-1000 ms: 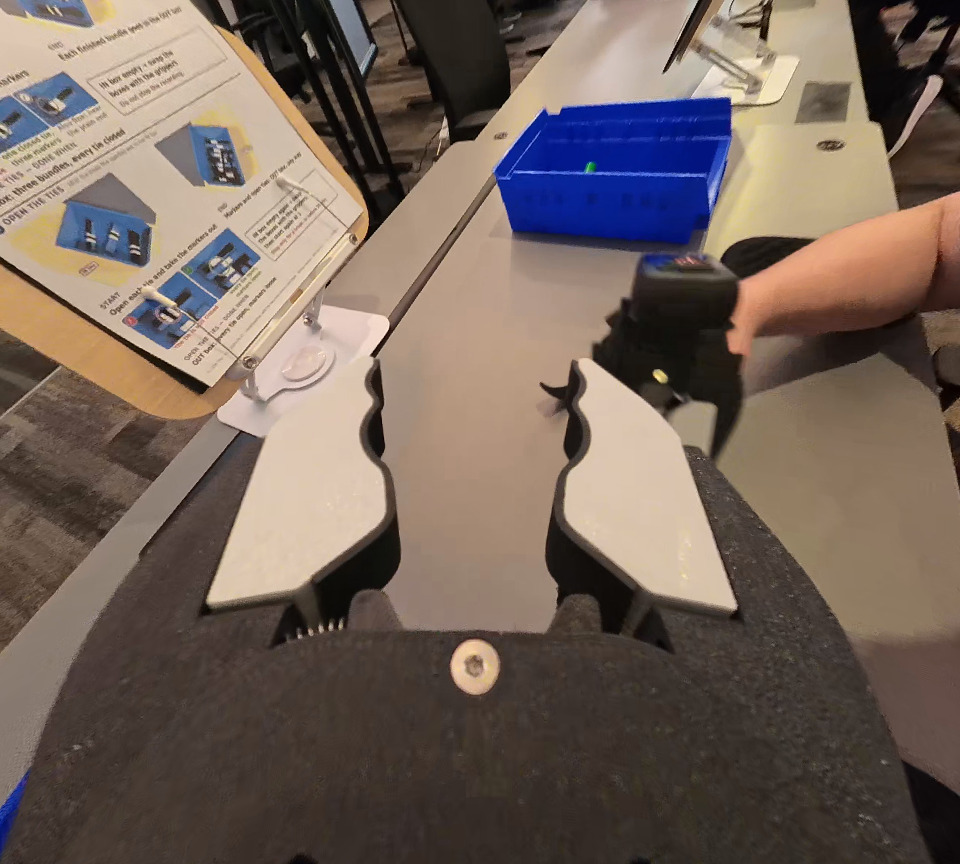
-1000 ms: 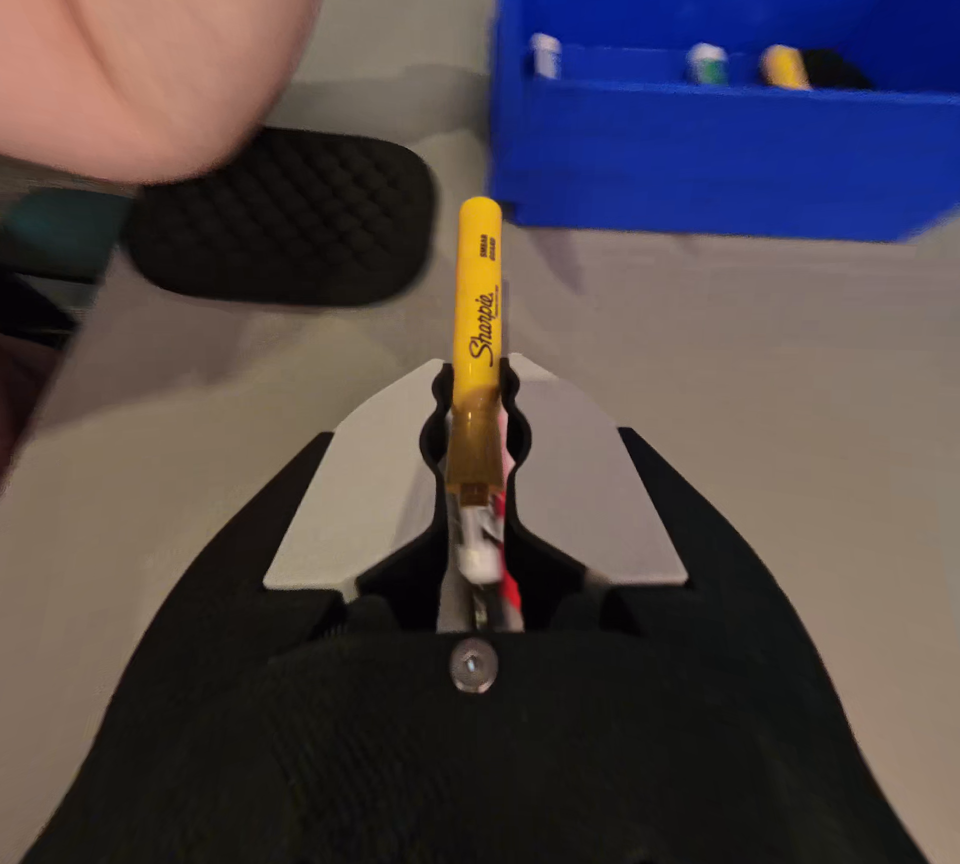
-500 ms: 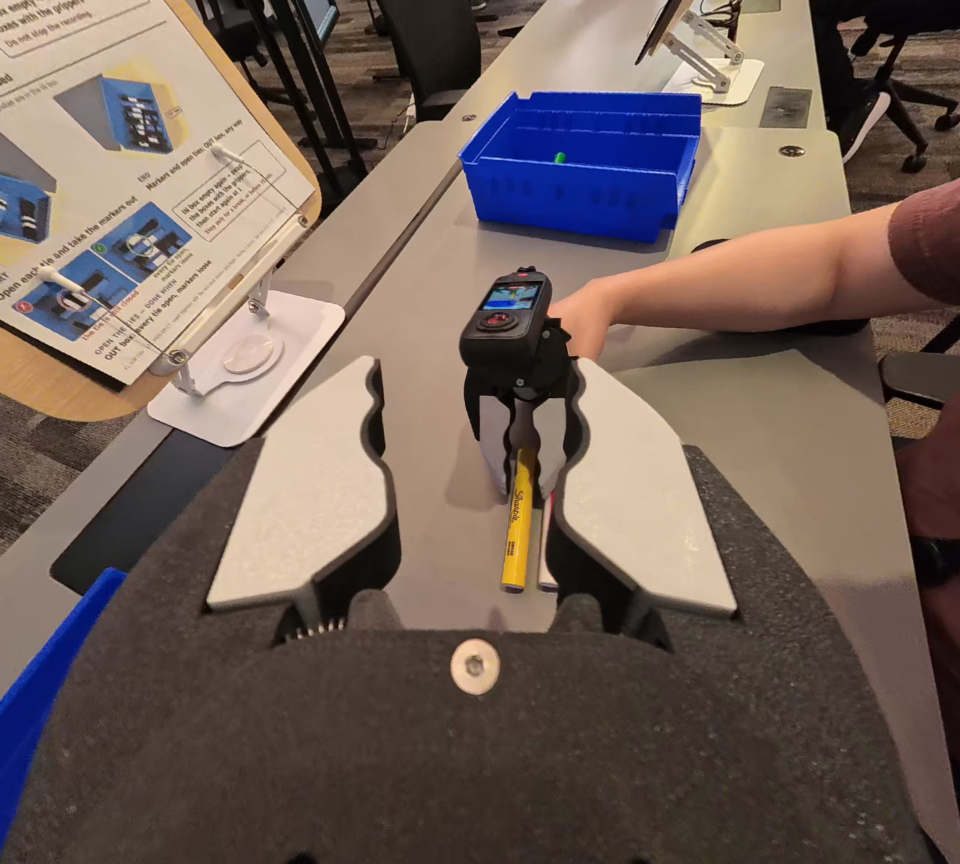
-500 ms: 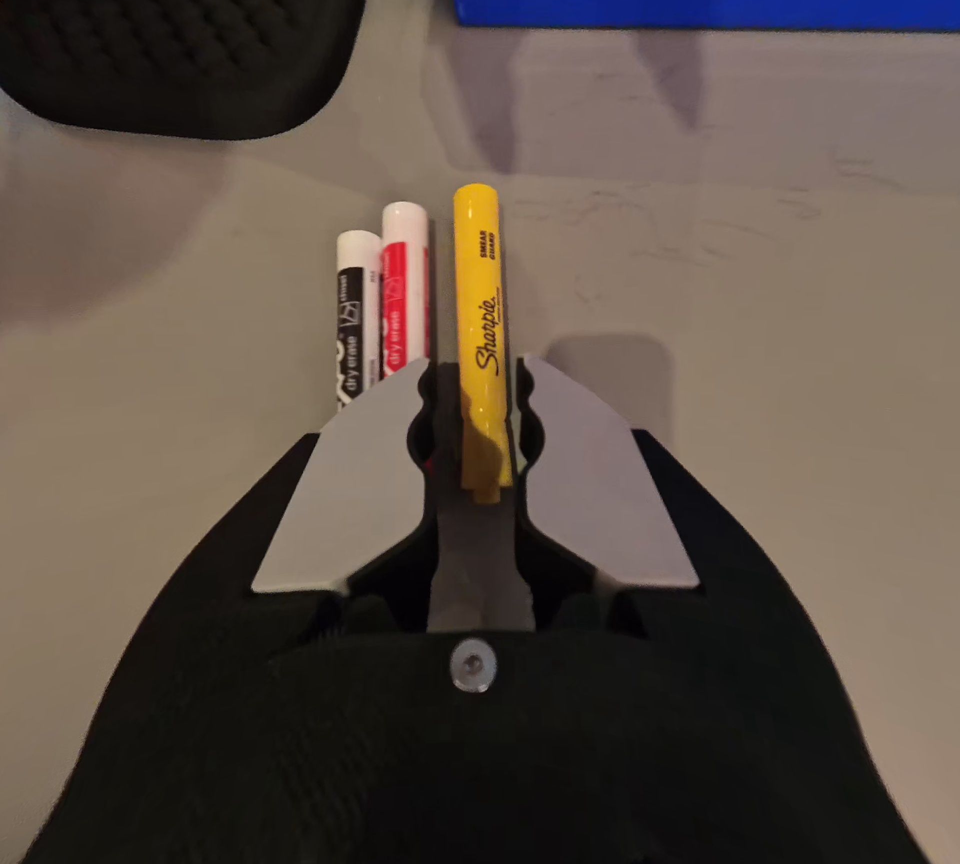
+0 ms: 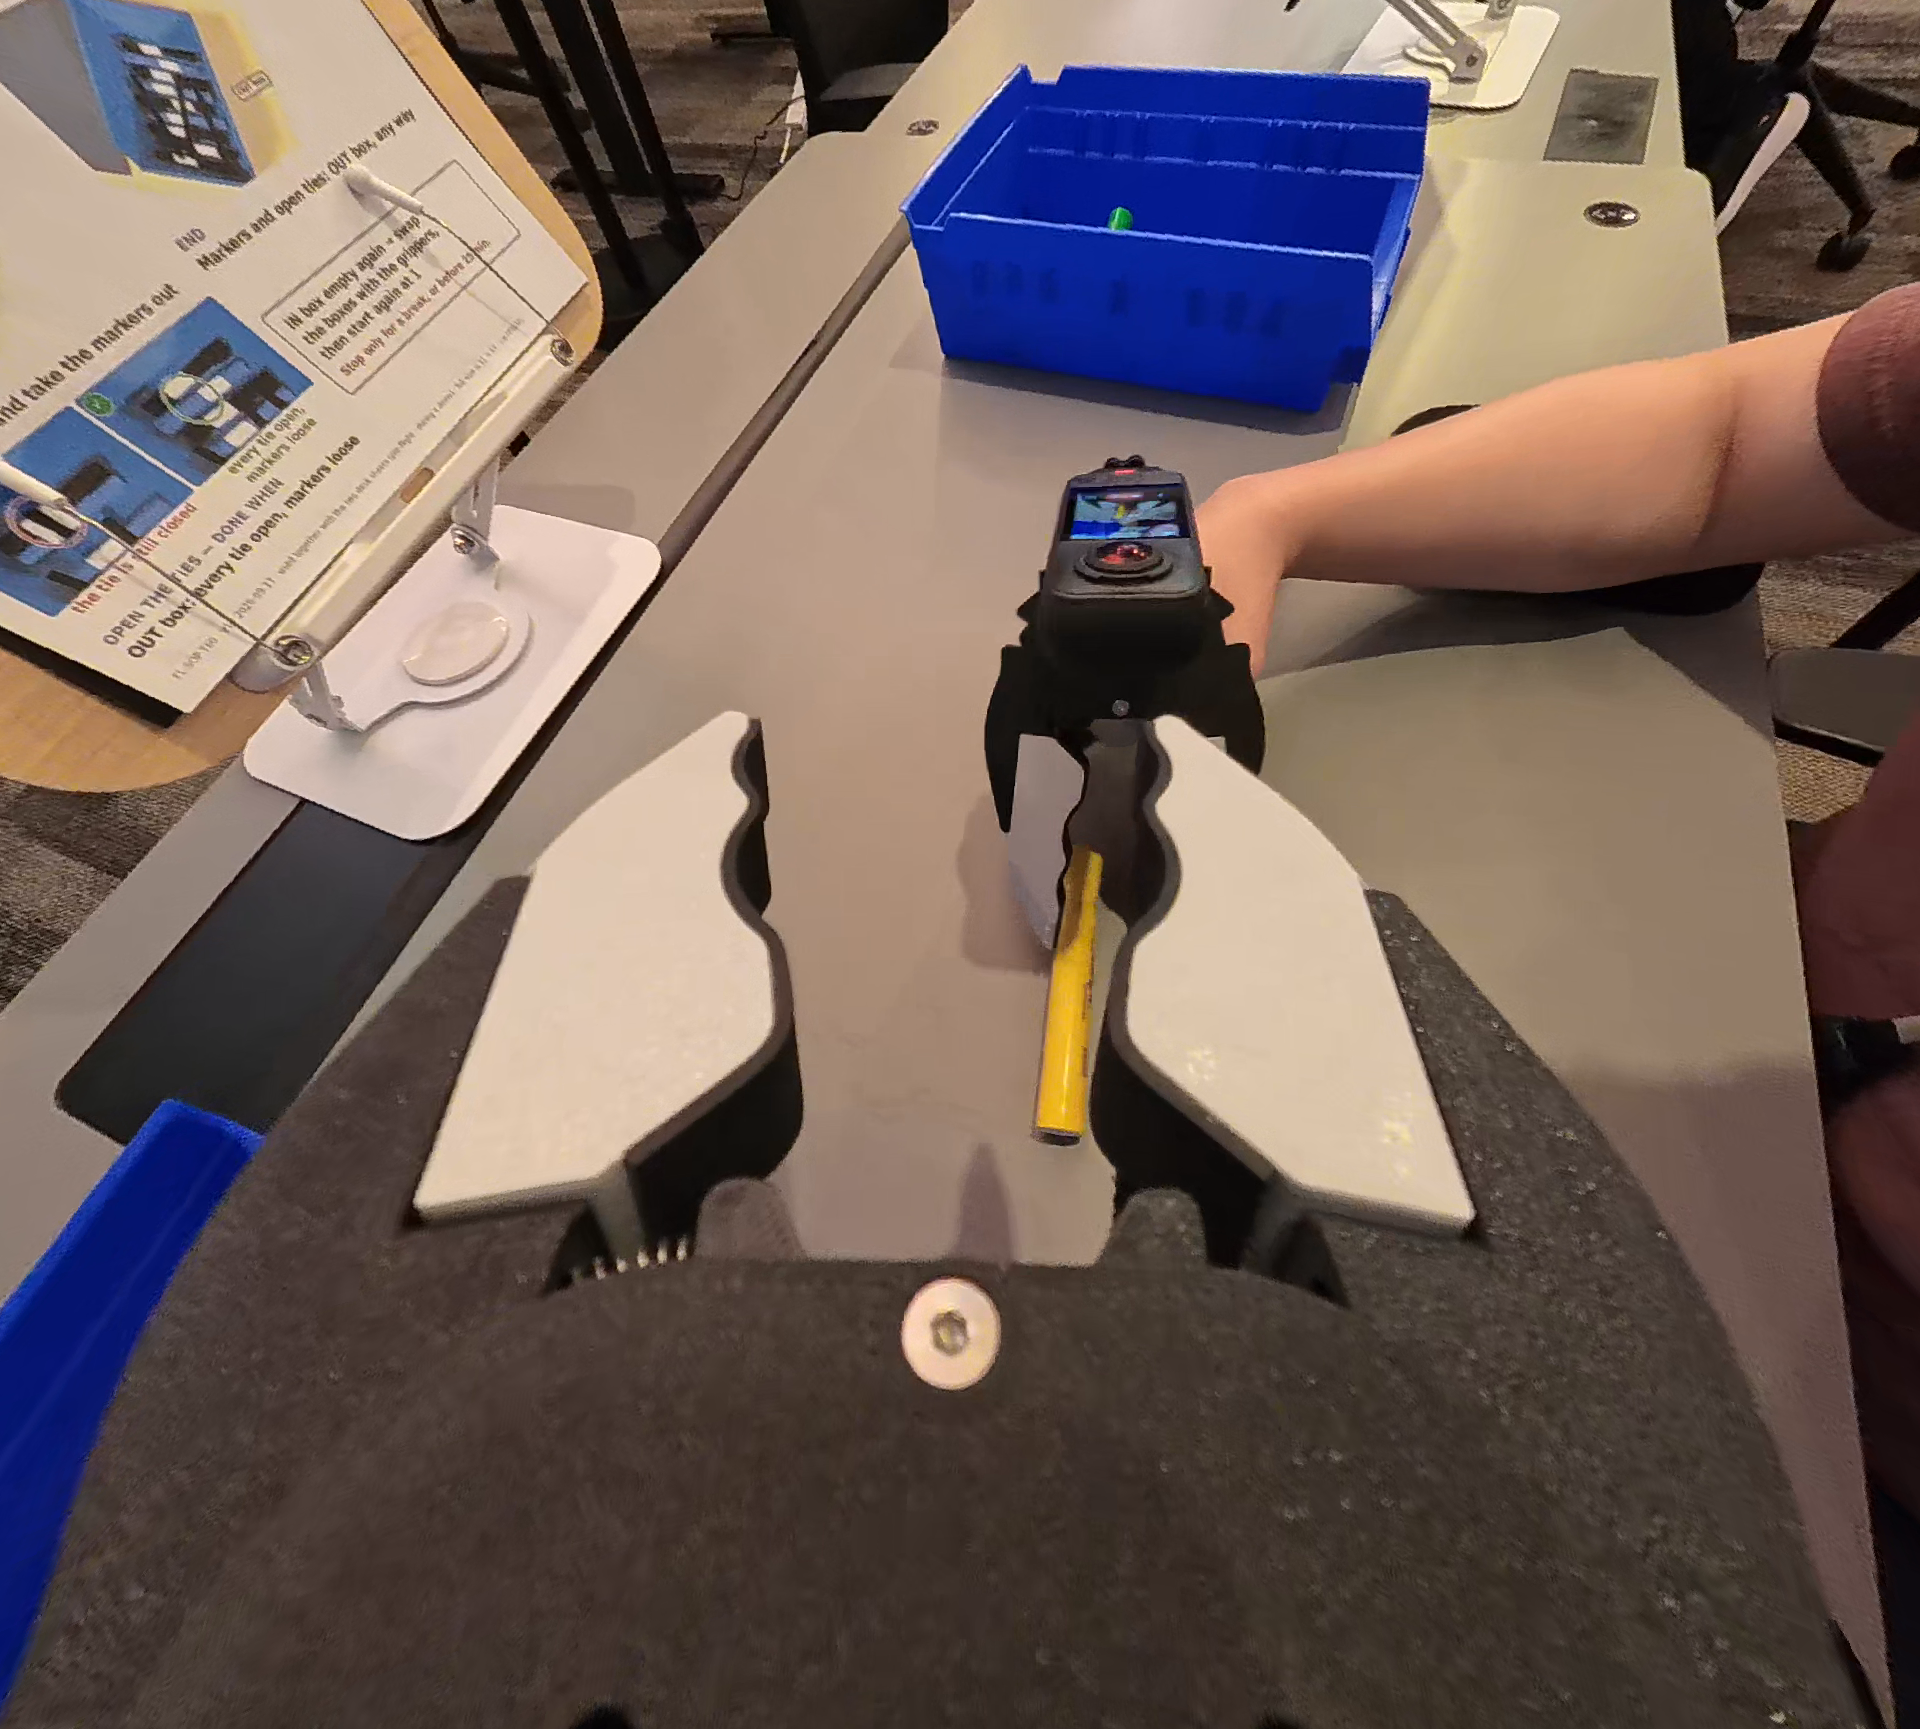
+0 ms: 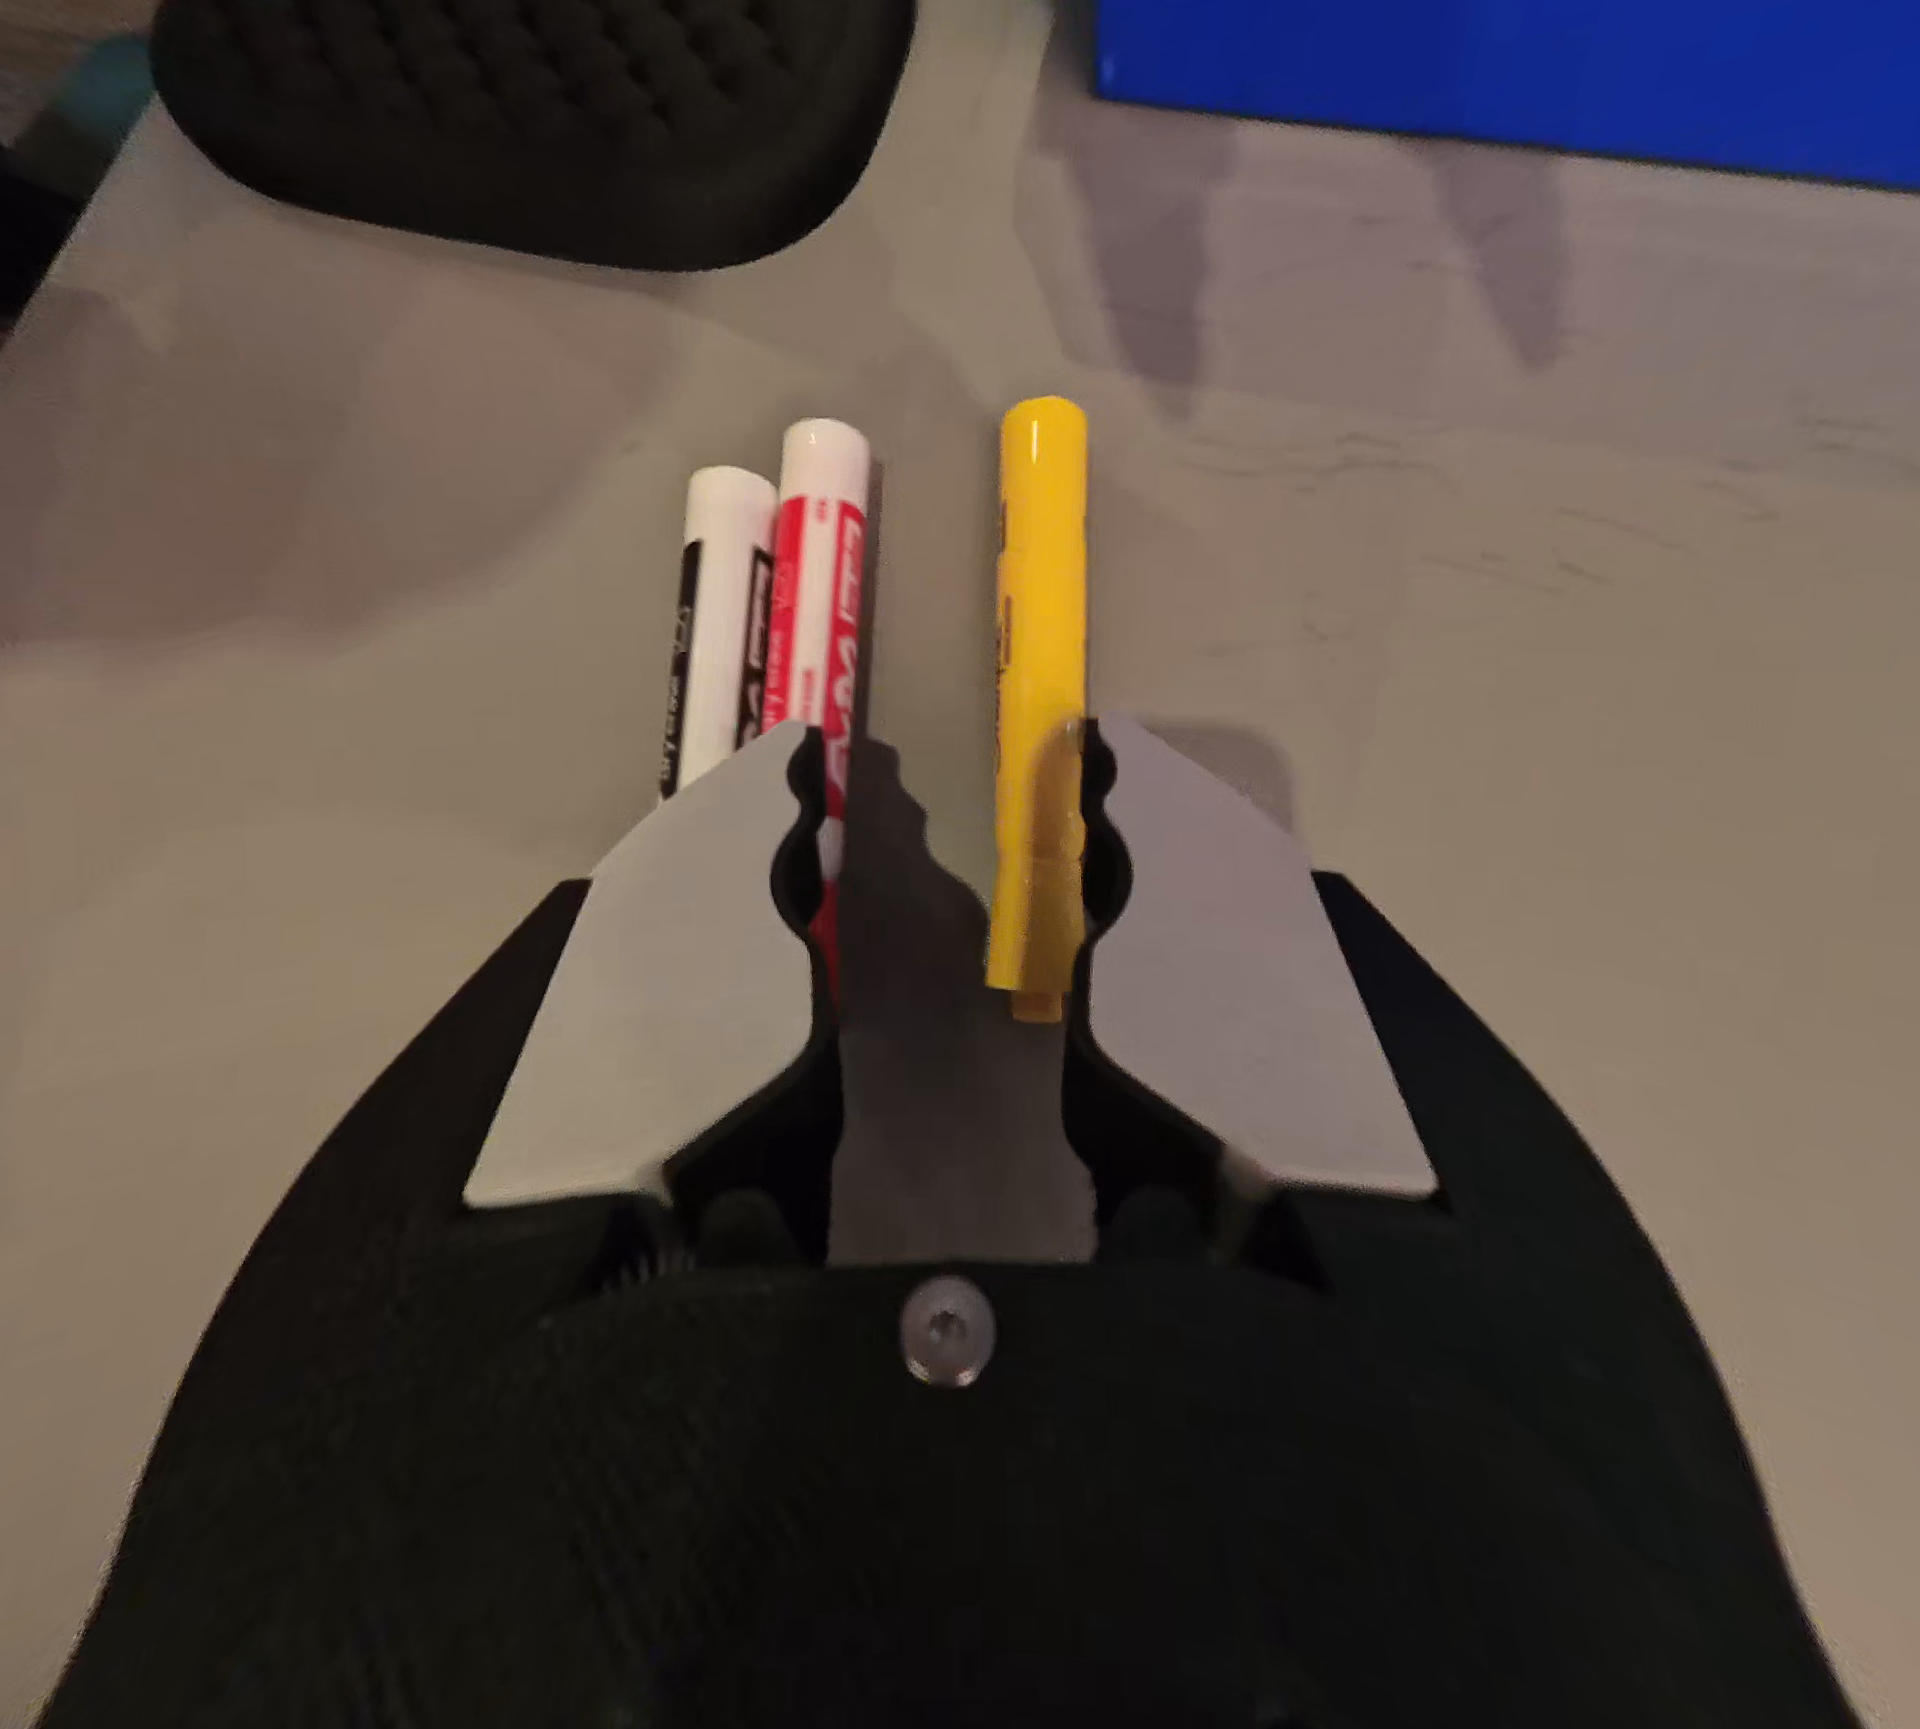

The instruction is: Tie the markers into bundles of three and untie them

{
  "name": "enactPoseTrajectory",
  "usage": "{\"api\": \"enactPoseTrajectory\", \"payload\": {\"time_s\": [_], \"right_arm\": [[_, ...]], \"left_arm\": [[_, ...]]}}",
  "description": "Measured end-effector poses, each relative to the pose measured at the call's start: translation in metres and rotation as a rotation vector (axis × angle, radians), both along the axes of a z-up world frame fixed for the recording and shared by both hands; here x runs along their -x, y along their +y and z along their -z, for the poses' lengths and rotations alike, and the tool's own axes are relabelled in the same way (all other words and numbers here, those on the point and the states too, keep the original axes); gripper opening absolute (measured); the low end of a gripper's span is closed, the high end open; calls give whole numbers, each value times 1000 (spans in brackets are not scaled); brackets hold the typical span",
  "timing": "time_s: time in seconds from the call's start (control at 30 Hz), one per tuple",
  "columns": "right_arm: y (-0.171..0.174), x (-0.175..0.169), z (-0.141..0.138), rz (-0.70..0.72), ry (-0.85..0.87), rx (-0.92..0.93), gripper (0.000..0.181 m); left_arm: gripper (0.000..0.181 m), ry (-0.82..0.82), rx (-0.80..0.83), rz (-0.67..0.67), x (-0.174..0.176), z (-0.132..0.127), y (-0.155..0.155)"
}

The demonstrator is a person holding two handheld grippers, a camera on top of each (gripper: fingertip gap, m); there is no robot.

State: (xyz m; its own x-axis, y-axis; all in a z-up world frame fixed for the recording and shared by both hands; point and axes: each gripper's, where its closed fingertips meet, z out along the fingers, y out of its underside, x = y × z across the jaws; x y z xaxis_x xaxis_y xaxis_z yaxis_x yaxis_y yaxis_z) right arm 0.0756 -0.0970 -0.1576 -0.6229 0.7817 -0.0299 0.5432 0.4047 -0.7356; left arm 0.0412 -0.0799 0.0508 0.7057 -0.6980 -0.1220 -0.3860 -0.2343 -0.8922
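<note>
- My right gripper (image 6: pixel 945 744) had its jaws parted, gripping nothing; the yellow marker (image 6: pixel 1039 640) lay on the desk (image 6: pixel 1558 744) against the inner edge of the right-hand finger (image 6: pixel 1226 952).
- Red marker (image 6: pixel 821 578) and black-and-white marker (image 6: pixel 717 619) lay touching side by side, apart from the yellow one, partly under the other finger.
- Left gripper (image 5: pixel 956 744) jaws wide, empty, over bare desk.
- Blue bin (image 5: pixel 1164 245) sat toward the far edge; a green marker tip (image 5: pixel 1119 218) showed inside.
- Black pad (image 6: pixel 530 27) lay beside the bin.
</note>
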Motion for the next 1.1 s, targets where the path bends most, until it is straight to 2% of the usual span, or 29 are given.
{"api": "enactPoseTrajectory", "payload": {"time_s": [0.13,0.27,0.3,0.4,0.47,0.53,0.63,0.73,0.8,0.9,1.0,1.03,1.1], "right_arm": [[-2,-3,3,0,0,-59,45],[-41,-12,-25,-62,31,126,46],[-54,-16,-27,-88,24,150,52],[-88,-30,-28,-140,89,51,66],[-101,-40,-23,-184,177,-78,66],[-99,-42,-10,-176,198,-196,68],[-93,-35,-9,-128,186,-173,67],[-71,-20,-17,-56,244,-207,69],[-54,-12,-13,-15,204,-212,72],[-45,-15,-9,17,47,-62,69],[-63,-23,-29,2,67,117,67],[-70,-28,-28,-11,62,121,72],[-79,-39,-8,-35,4,18,81]], "left_arm": [[67,5,13,11,-2,3,-1],[67,20,32,11,-3,8,-1],[67,19,37,19,-4,9,-2],[67,32,50,17,-5,13,-1],[67,49,58,20,-5,16,-1],[68,55,59,19,-5,17,1],[67,46,67,20,-6,18,1],[67,61,72,17,-7,19,0],[67,73,74,20,-8,20,-1],[67,72,69,22,-9,18,-2],[67,60,73,33,-11,17,-5],[67,67,71,33,-11,17,-6],[67,73,72,37,-10,18,-7]]}}
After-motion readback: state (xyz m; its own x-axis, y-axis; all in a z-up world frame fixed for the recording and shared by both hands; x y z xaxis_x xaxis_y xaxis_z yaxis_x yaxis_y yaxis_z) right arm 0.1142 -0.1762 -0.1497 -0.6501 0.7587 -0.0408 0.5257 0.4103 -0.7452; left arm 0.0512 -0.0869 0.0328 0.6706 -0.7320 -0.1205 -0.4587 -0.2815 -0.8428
